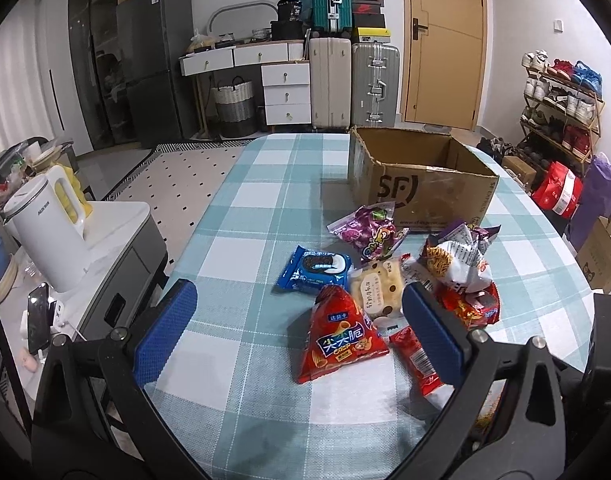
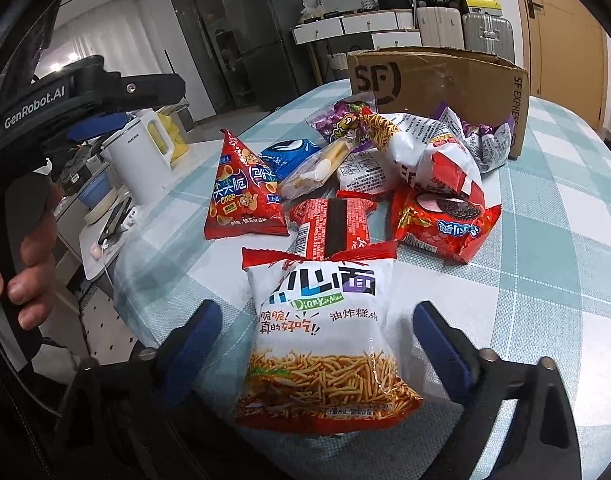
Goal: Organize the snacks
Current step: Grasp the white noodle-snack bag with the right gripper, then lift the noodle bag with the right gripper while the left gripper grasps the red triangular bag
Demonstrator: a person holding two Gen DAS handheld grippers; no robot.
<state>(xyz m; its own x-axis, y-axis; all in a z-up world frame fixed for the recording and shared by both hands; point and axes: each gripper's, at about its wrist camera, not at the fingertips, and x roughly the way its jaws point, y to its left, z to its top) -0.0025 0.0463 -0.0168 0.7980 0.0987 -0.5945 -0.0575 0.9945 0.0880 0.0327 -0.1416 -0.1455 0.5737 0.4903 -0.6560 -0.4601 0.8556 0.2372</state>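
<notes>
Several snack packets lie in a heap on the checked tablecloth (image 1: 241, 208) before an open SF cardboard box (image 1: 421, 184). In the left wrist view I see a red triangular crisps bag (image 1: 339, 336), a blue Oreo pack (image 1: 315, 270) and a purple bag (image 1: 369, 230). My left gripper (image 1: 301, 316) is open above the table, its jaws either side of the red bag without touching it. My right gripper (image 2: 317, 336) is open, its jaws either side of a white noodle-snack bag (image 2: 325, 340) that lies on the table. The box also shows in the right wrist view (image 2: 437, 80).
A white kettle (image 1: 49, 236) stands on a side cabinet left of the table. Suitcases (image 1: 351, 84), white drawers and a door are at the back. A shoe rack (image 1: 561, 104) is on the right. The left gripper and a hand show in the right wrist view (image 2: 65, 120).
</notes>
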